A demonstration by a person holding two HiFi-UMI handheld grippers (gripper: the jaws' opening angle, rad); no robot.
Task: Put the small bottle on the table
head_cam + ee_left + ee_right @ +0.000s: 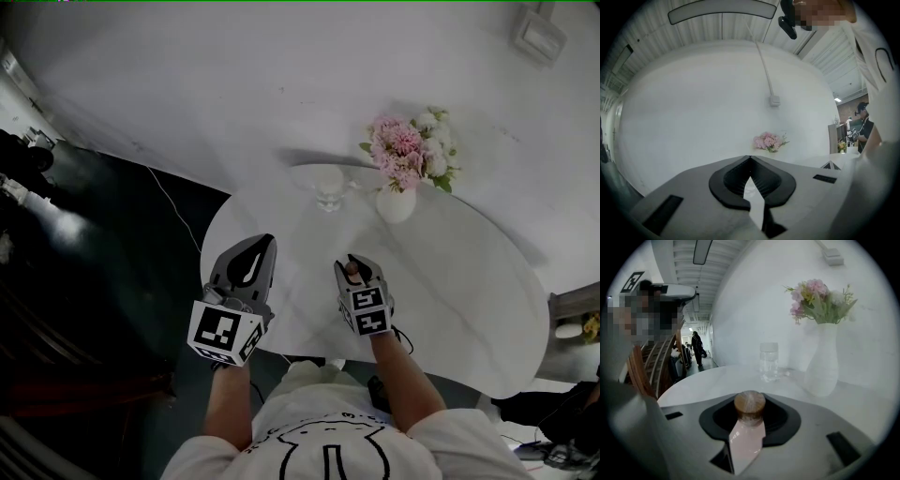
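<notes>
The small bottle (746, 437) has a pale pink body and a round wooden cap (352, 268). My right gripper (354, 263) is shut on it, with the cap standing up between the jaws in the right gripper view. It hangs over the near part of the round white table (450, 281). I cannot tell whether the bottle's base touches the tabletop. My left gripper (265, 241) hovers over the table's near left part, beside the right one. Its jaws meet at the tips (750, 157) with nothing between them.
A clear glass jar (329, 187) (768, 362) stands at the table's far side. A white vase of pink flowers (397, 202) (820, 364) is to its right. Dark floor (112, 244) lies beyond the left table edge. A white wall rises behind.
</notes>
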